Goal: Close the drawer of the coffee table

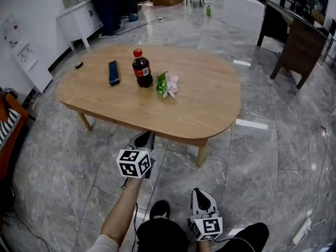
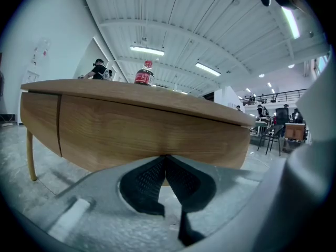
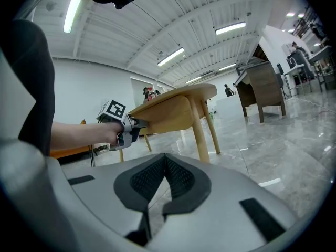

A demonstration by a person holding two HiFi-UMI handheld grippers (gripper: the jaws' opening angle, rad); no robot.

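The oval wooden coffee table fills the middle of the head view. Its drawer front is a wide wooden panel under the top, with a vertical seam at its left end, and it looks flush with the panel beside it. My left gripper is shut with nothing in it, and its tips rest against the lower edge of the drawer front. The right gripper view shows this contact from the side, at the left gripper. My right gripper is shut and empty, held low near the person's knees, away from the table.
On the tabletop stand a cola bottle, a blue flat case, a green and pink flower bundle and a small dark object. A dark wooden desk is at the far right, a white cabinet with a person at the back left. The floor is grey marble.
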